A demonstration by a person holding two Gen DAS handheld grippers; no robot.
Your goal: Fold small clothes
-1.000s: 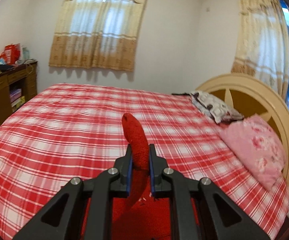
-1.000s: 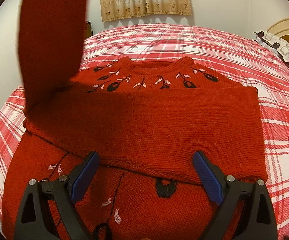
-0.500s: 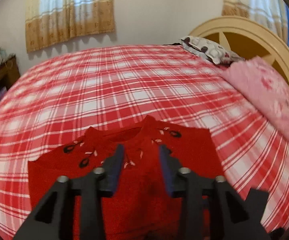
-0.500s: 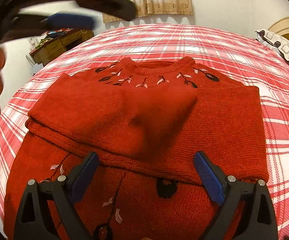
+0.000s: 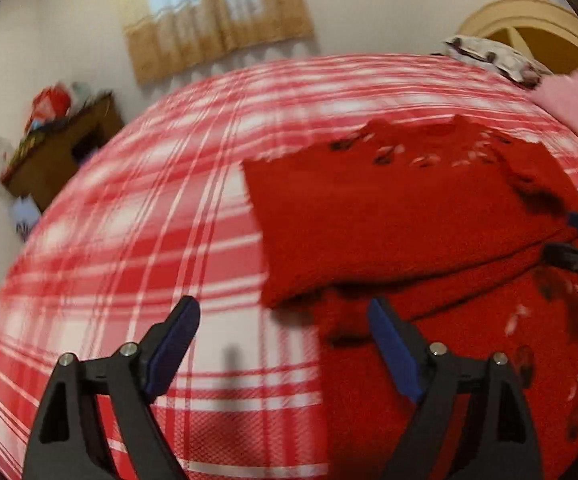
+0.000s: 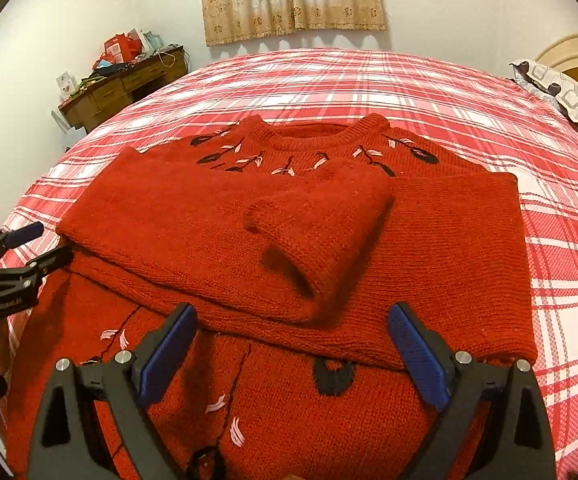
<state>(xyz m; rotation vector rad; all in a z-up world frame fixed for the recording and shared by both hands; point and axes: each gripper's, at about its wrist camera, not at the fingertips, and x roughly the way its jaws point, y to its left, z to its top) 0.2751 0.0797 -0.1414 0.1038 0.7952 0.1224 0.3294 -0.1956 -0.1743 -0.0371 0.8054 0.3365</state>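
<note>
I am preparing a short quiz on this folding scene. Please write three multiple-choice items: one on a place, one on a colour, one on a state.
1. Where does the sweater lie?
A. on the bed
B. on the desk
C. on the floor

2. What colour is the sweater?
A. blue
B. red
C. green

3. How is the right hand-held gripper?
A. shut on a sleeve
B. shut on a pillow
C. open, holding nothing

Answers:
1 A, it is spread on the checked bedspread.
2 B, the knit is red with dark embroidery near the collar.
3 C, its blue pads stand wide apart above the fabric.
</note>
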